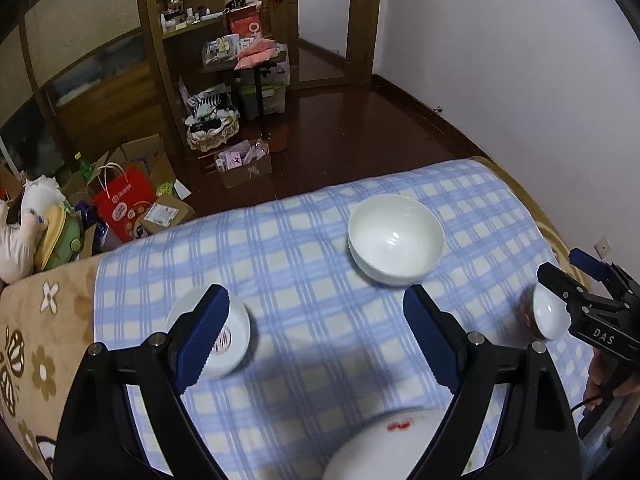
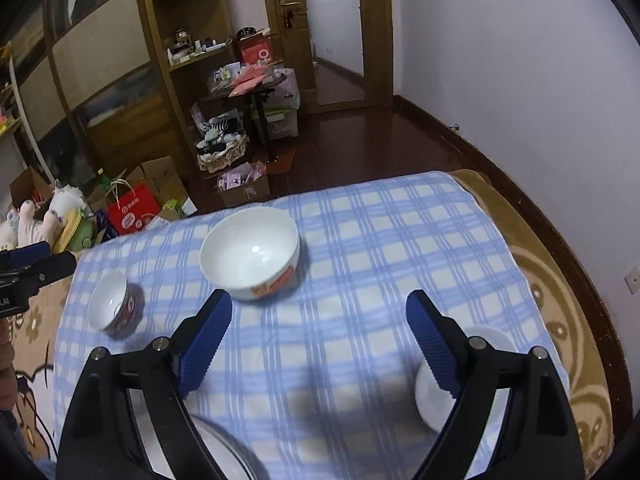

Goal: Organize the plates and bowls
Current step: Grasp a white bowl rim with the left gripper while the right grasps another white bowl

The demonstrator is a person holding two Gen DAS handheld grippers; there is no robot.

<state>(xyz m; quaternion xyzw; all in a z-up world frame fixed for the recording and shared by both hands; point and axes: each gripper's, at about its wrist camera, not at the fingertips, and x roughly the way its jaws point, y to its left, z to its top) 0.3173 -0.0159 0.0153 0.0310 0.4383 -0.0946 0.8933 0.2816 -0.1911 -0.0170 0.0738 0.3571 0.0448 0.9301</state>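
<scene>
The left gripper [image 1: 316,328] has its jaws spread wide with nothing between them, only the checked cloth [image 1: 304,248] below. The right gripper [image 2: 320,332] likewise stands wide apart and holds nothing. Their pads are ribbed blue rubber on black angular frames.

Taking the large white bowl [image 1: 395,238] as the mark: it sits upright on the cloth beyond both pairs of fingers, round, glossy, with an orange-red print on its outer wall in the right wrist view. To its left, nearer the cloth's edge, a small bowl [image 1: 216,332] with a red-patterned outside leans on its side, partly behind the left gripper's left finger. To its right lies another small white bowl [image 2: 452,380], half hidden by the right gripper's right finger. Nearer than the large bowl, at the bottom edge, a white plate [image 1: 384,448] with a red mark is blurred.

The cloth is soft, blue and cream, over a brown flowered blanket [image 1: 36,340]. Beyond lie a dark wooden floor [image 1: 360,128], cardboard boxes [image 1: 244,168] and a red paper bag [image 1: 124,204].
</scene>
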